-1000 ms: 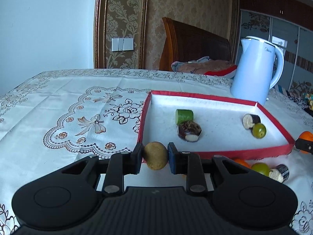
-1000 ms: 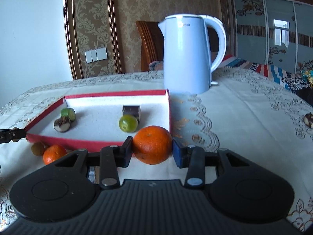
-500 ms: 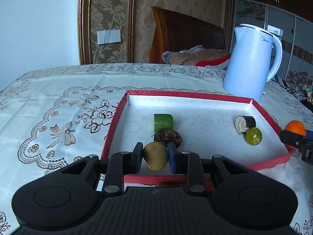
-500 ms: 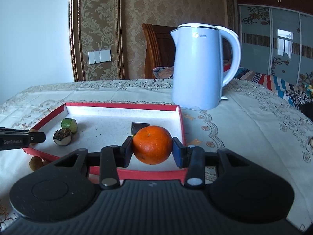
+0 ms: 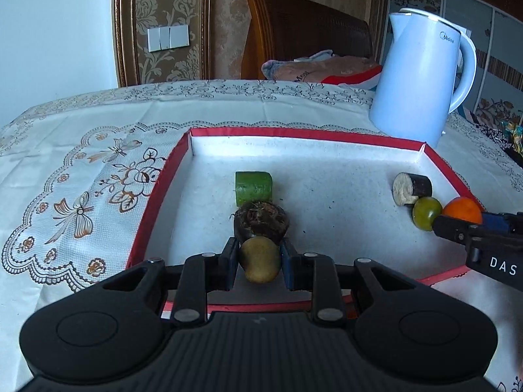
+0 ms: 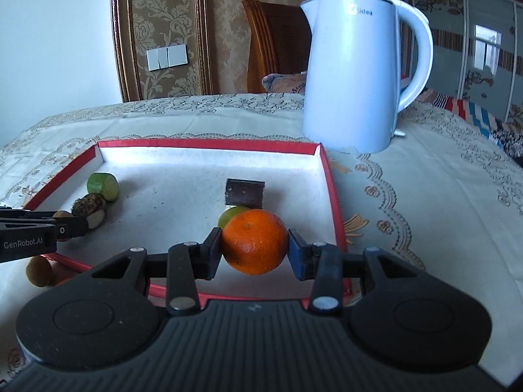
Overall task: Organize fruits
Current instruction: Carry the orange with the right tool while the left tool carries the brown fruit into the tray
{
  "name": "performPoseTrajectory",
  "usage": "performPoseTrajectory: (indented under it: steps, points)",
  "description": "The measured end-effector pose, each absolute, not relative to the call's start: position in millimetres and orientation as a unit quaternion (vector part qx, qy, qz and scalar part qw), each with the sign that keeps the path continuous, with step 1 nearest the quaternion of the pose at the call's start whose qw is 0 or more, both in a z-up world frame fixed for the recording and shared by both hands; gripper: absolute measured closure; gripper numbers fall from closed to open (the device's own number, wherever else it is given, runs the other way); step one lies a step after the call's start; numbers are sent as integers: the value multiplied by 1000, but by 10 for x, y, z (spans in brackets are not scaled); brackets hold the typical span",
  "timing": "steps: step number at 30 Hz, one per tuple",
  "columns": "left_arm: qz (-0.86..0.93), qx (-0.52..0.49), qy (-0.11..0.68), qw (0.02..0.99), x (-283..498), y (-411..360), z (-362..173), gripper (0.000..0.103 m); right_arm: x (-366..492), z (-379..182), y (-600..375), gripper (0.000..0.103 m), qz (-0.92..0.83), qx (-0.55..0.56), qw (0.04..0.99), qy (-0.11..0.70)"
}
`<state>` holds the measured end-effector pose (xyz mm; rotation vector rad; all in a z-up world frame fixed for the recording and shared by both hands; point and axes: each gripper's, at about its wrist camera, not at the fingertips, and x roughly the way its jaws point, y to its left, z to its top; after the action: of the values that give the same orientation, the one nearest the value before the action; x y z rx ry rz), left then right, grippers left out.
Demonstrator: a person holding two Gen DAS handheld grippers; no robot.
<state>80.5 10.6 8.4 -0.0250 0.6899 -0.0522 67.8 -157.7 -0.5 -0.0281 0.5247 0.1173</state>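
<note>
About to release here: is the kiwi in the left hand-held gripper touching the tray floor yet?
Cannot tell. In the left wrist view the kiwi sits clamped in the left hand-held gripper over the tray, but its underside is hidden.

From my remote seat I see a table covered by a cream tablecloth with brown lace flowers and butterflies. Behind it stands a dark wooden headboard-like chair back, with a pinkish bundle of cloth lying at its foot. The left wall is plain white; beside it runs gold damask wallpaper framed by 2 wooden mouldings, carrying 1 white switch plate. On the right, patterned glass sliding doors reflect a bright window. Daylight is cool and soft.
</note>
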Motion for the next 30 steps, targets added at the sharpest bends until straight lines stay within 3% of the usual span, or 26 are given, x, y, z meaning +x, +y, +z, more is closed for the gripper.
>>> performPoseTrajectory:
  steps: [30]
  points:
    - [14, -14, 320, 947, 1005, 123, 24, 77, 719, -11, -1479, 63, 35, -25, 971, 236]
